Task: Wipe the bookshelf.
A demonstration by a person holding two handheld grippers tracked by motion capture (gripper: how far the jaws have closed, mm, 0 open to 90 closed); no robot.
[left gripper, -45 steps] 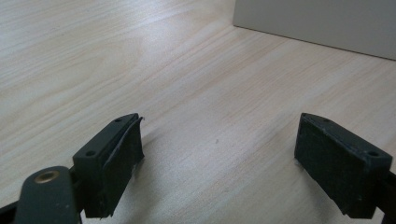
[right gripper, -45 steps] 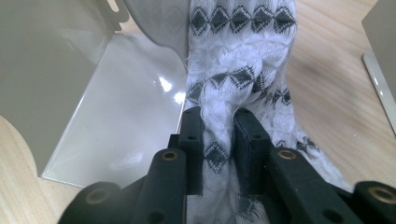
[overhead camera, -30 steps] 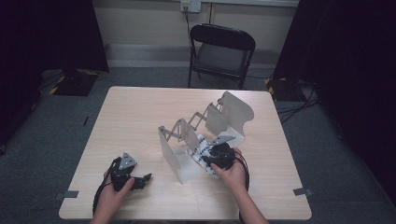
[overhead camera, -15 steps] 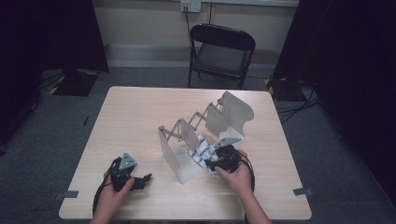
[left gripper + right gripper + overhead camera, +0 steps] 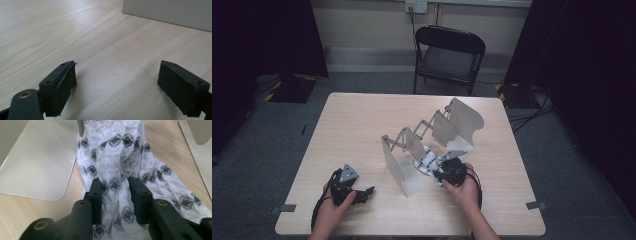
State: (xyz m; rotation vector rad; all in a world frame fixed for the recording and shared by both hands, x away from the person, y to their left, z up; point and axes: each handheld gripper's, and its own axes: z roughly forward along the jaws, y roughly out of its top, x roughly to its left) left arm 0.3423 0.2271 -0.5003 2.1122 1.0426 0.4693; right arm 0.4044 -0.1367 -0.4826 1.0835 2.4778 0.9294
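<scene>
Closing in, the right gripper (image 5: pixel 447 171) has edged left onto the patterned cloth (image 5: pixel 428 161) inside the metal rack (image 5: pixel 412 150). Left gripper (image 5: pixel 117 82): jaws wide apart over bare table (image 5: pixel 75 30), unmoved. Right gripper view: jaws just squeezed onto the cloth (image 5: pixel 117 157). That pinch catches one fold, so a lift could let it slip.

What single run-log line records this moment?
right claw: closing on patterned cloth | left claw: open, on table | rack: standing

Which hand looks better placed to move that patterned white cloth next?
The right. Its claw has just closed on the cloth inside the folding rack. The left claw stands open over bare table, apart from it.
</scene>
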